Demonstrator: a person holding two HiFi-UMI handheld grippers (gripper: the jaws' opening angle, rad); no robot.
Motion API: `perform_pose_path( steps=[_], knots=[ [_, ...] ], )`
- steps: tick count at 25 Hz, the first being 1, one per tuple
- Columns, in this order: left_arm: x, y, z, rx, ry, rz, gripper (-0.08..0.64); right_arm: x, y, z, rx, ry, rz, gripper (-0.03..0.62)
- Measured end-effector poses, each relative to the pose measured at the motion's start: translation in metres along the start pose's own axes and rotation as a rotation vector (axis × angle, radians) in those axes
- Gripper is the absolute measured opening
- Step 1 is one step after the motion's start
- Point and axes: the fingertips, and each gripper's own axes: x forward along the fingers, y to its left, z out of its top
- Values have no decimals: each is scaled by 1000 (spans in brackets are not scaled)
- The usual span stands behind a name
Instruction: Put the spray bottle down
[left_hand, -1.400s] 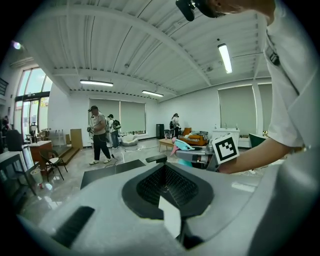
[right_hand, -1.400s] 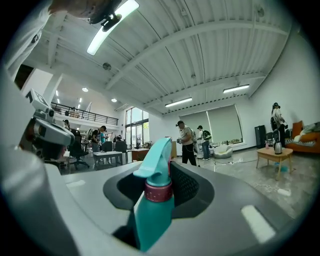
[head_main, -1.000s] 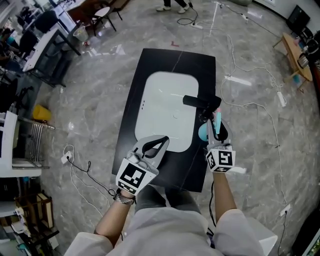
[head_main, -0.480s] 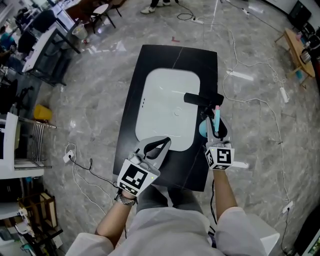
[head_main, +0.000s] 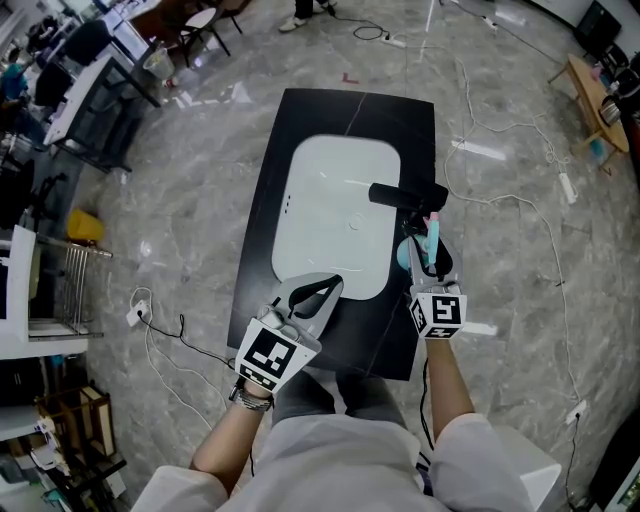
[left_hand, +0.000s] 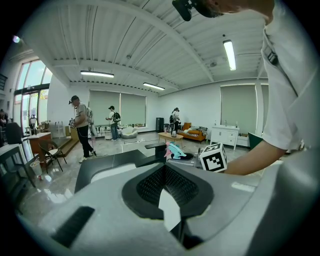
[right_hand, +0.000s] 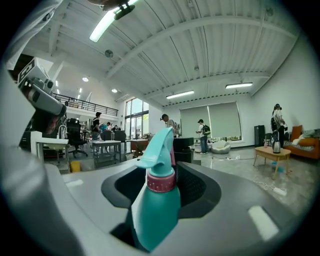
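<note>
A teal spray bottle (head_main: 410, 256) with a pink collar stands upright on the black counter (head_main: 350, 110), just right of the white sink (head_main: 335, 200) and in front of the black faucet (head_main: 405, 195). My right gripper (head_main: 428, 252) is around it. In the right gripper view the bottle (right_hand: 155, 205) fills the gap between the opening jaws of the right gripper (right_hand: 157, 225), with dark space on both sides. My left gripper (head_main: 318, 290) hovers at the sink's front rim, shut and empty. The left gripper view shows its closed jaws (left_hand: 170, 200) and the bottle (left_hand: 175, 150) beyond.
The counter stands alone on a grey marble floor with cables (head_main: 500, 210) running along the right side. Desks and chairs (head_main: 100, 80) are at the far left, and a low table (head_main: 595, 110) at the far right. People stand in the distance (left_hand: 80, 125).
My right gripper has sunk slightly with the bottle beside the faucet. The left gripper has stayed where it was.
</note>
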Motion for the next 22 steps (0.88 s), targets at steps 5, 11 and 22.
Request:
perform_pose_path(
  steps=[5,11,22],
  knots=[
    [-6,-5,-1,-1,-3,-10,6,-6,4,-8,-17,52,-8,224],
    [-12,-11,0,8,-13,-30,5,-18,3,-16,-14,103,-24,245],
    [-41,-23,5,25,-56,-76,6,-69,13,4,-65,146,-133,256]
  ],
)
